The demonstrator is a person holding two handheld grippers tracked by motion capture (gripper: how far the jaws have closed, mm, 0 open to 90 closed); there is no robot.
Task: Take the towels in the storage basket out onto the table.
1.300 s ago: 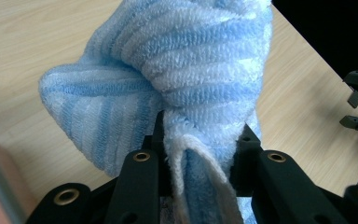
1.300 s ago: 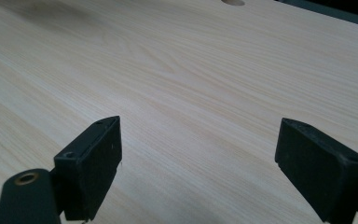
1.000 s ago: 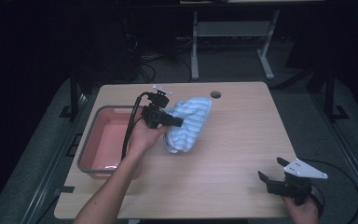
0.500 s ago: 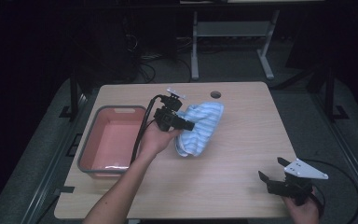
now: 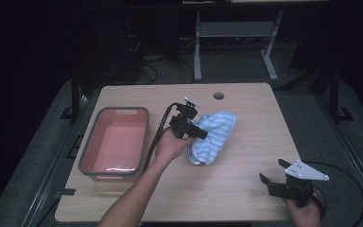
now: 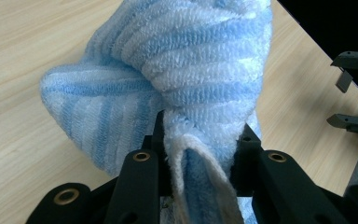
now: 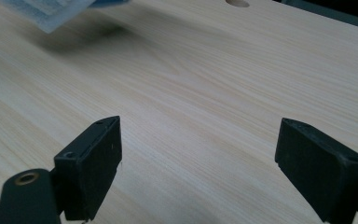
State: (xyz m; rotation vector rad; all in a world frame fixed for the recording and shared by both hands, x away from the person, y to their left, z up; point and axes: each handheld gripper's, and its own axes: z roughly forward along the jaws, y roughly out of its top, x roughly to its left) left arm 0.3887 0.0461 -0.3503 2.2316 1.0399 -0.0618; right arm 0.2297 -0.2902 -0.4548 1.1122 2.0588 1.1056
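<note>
A blue-and-white striped towel (image 5: 215, 135) hangs bunched over the middle of the wooden table (image 5: 246, 189). My left gripper (image 5: 202, 134) is shut on a fold of that towel (image 6: 186, 84), whose lower end nears the tabletop. In the left gripper view the cloth is pinched between both black jaws. My right gripper (image 5: 270, 175) rests at the table's front right corner, open, with bare wood between its pads (image 7: 98, 158). A corner of the towel (image 7: 51, 11) shows at the top left of the right gripper view.
A grey tub with a pink inside (image 5: 89, 156) stands on the left part of the table. A round cable hole (image 5: 219, 96) sits near the far edge. A metal stand (image 5: 236, 28) is behind the table. Black cables trail from both grippers.
My left gripper has carried the towel rightward from beside the tub toward the table's middle and lowered it. The right gripper has stayed put.
</note>
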